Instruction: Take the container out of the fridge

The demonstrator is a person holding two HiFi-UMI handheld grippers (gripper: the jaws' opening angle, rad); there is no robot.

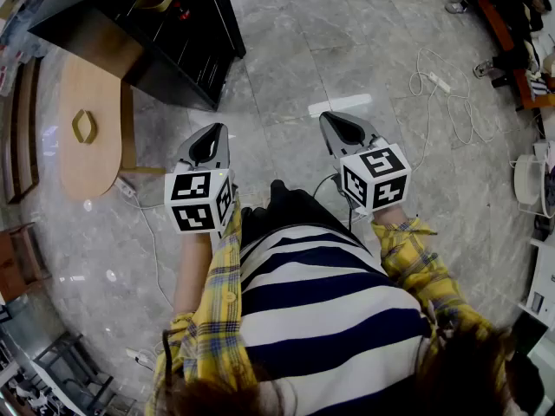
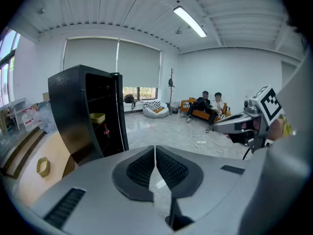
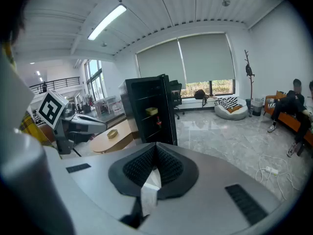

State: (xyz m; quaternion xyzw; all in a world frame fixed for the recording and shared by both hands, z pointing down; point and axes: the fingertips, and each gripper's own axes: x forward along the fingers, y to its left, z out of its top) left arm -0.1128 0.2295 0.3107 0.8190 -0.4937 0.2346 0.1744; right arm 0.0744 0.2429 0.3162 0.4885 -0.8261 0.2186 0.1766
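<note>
At eleven o'clock from overhead, the black fridge (image 1: pixel 95 7) stands open. Its front, with the yellow container (image 2: pixel 98 117) on a shelf inside, shows properly only from my gripper views. My left gripper (image 2: pixel 155 150) and right gripper (image 3: pixel 155 147) are both closed tight, holding nothing.

Head view looked steeply down at the floor (image 1: pixel 347 42), fridge (image 1: pixel 113 11) at 11 o'clock; both gripper views faced that same fridge from well back.
</note>
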